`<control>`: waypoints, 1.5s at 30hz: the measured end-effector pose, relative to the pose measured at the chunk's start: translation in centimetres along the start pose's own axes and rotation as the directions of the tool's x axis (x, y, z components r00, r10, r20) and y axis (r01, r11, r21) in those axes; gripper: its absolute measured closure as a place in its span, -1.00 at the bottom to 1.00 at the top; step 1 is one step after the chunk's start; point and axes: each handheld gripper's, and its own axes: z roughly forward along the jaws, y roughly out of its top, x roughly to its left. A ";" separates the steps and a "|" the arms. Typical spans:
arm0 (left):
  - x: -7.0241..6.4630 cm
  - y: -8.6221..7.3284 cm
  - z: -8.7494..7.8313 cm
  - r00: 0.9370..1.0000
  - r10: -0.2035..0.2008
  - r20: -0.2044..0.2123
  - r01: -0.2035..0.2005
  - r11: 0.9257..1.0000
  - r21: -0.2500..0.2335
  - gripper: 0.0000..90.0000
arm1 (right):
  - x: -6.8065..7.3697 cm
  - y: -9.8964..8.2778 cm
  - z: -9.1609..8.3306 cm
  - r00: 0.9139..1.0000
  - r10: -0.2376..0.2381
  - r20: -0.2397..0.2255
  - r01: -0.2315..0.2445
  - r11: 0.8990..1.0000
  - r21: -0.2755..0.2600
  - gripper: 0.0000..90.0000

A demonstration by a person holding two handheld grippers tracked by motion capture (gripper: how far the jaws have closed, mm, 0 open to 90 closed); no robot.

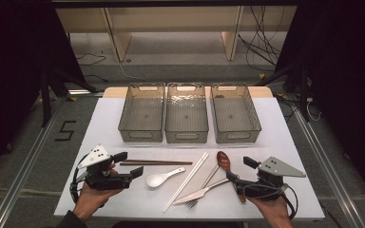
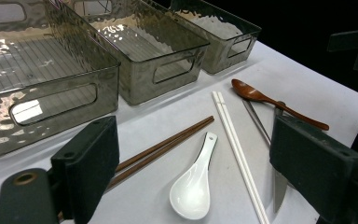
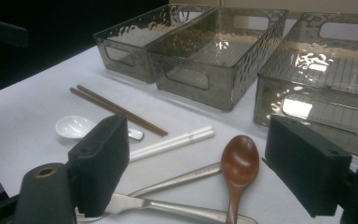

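Observation:
Cutlery lies on the white table sheet. Left to right there are brown chopsticks, a white ceramic spoon, white chopsticks, a metal fork, a knife and a wooden spoon. My left gripper rests at the front left, open, nothing between its jaws. Ahead of the left gripper lie the white spoon and the brown chopsticks. My right gripper sits open at the front right. The right gripper faces the wooden spoon and the knife.
Three clear grey bins stand side by side at the back of the sheet, left bin, middle bin and right bin. Nothing lies inside them. Dark floor and rails flank the table.

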 end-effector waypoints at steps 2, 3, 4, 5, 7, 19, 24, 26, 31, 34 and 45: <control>0.0 0.0 0.0 1.000 0.003 -0.002 -0.003 1.000 0.003 -0.66 | 0.0 0.0 0.0 1.000 -0.004 0.000 0.004 1.000 0.004 -0.49; 0.0 0.0 0.0 1.000 0.003 -0.004 -0.003 1.000 0.005 -0.66 | 0.1 0.0 0.0 1.000 -0.002 -0.001 0.002 1.000 0.003 -0.49; 0.0 0.0 0.0 1.000 0.003 -0.004 -0.003 1.000 0.006 -0.66 | 0.1 0.0 0.0 1.000 -0.003 0.000 0.003 1.000 0.005 -0.49; 0.0 0.0 0.1 1.000 0.002 -0.005 -0.002 1.000 0.007 -0.66 | 0.1 0.0 0.0 1.000 -0.005 0.001 0.005 1.000 0.004 -0.49; 0.0 0.0 0.1 1.000 0.006 -0.008 -0.006 1.000 0.017 -0.66 | 0.1 0.1 0.0 1.000 -0.002 0.002 0.002 1.000 0.002 -0.48; 0.2 0.7 0.4 0.998 0.055 -0.043 -0.052 0.996 0.070 -0.65 | 0.1 0.1 -0.1 1.000 -0.003 0.003 0.003 1.000 0.008 -0.47; 0.4 1.4 0.7 0.998 0.049 -0.043 -0.045 0.994 0.104 -0.65 | 0.0 0.2 -0.2 1.000 0.013 -0.004 -0.013 1.000 0.004 -0.46; 0.4 1.5 1.0 0.997 0.057 -0.047 -0.050 0.991 0.126 -0.65 | 0.1 0.3 -0.3 1.000 0.014 -0.006 -0.014 1.000 0.005 -0.45; 0.6 1.5 2.0 0.996 0.070 -0.050 -0.059 0.980 0.191 -0.65 | 0.1 0.3 -0.1 1.000 0.003 -0.002 -0.003 1.000 0.016 -0.44; 0.8 1.7 2.4 0.996 0.073 -0.047 -0.061 0.973 0.223 -0.64 | 0.1 0.3 -0.1 1.000 0.003 0.001 -0.003 1.000 0.021 -0.43; 2.9 2.3 4.8 0.990 0.137 -0.045 -0.111 0.921 0.372 -0.40 | 0.0 0.1 0.1 1.000 0.006 0.000 -0.006 0.999 0.045 -0.42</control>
